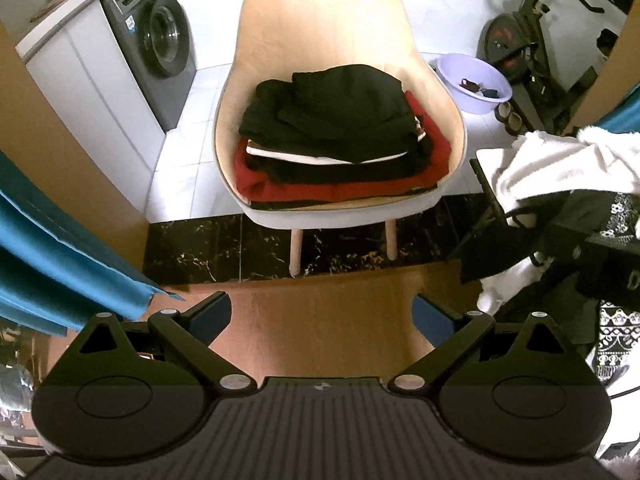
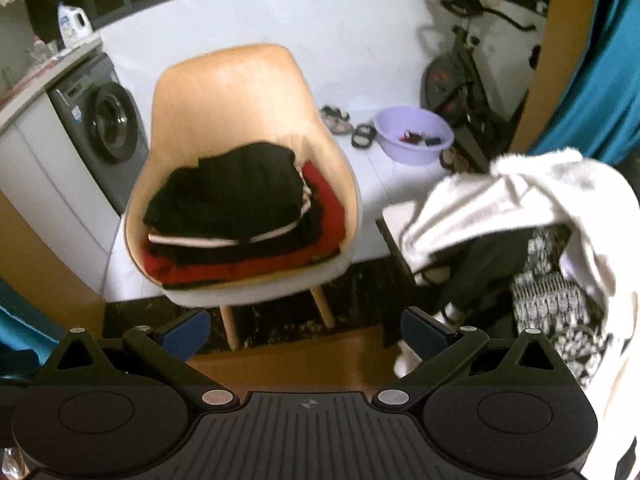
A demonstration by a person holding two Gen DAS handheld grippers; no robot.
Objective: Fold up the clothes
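Observation:
A stack of folded black, red and white clothes [image 1: 336, 140] lies on the seat of a tan shell chair [image 1: 324, 24]; it also shows in the right wrist view [image 2: 240, 216] on the chair [image 2: 228, 88]. A heap of unfolded clothes, with a white garment [image 1: 568, 164] on top and black and patterned pieces under it, sits to the right; it also shows in the right wrist view [image 2: 520, 208]. My left gripper [image 1: 322, 312] is open and empty, held above the wooden floor in front of the chair. My right gripper [image 2: 306, 330] is open and empty, left of the heap.
A washing machine [image 1: 160, 44] stands at the left beside a white cabinet [image 1: 80, 80]. A purple basin [image 1: 476, 84] and an exercise bike [image 1: 532, 40] stand behind the heap. Blue curtains [image 1: 60, 248] hang at both sides. Shoes [image 2: 340, 120] lie on the tiled floor.

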